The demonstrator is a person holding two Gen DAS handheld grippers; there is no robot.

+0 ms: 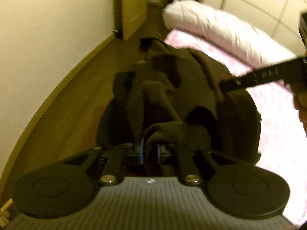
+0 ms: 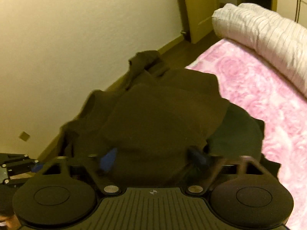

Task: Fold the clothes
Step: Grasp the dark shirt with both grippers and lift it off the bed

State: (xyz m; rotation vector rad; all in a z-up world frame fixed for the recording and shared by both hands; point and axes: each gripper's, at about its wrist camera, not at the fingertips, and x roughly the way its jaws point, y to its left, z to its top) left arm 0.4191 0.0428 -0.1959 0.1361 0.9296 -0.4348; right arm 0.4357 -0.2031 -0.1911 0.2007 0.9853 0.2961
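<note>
Quilt point(image 2: 268, 38) rolled beyond dark garment point(image 2: 163, 115) — pink blanket point(image 2: 259, 95) beneath.

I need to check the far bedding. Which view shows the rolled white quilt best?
The right wrist view: the rolled white quilt is sharp along the pink blanket. The left wrist view shows it blurred.

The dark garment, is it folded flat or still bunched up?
Bunched up: the dark garment lies in loose overlapping heaps at the edge of the pink bedcover.
</note>
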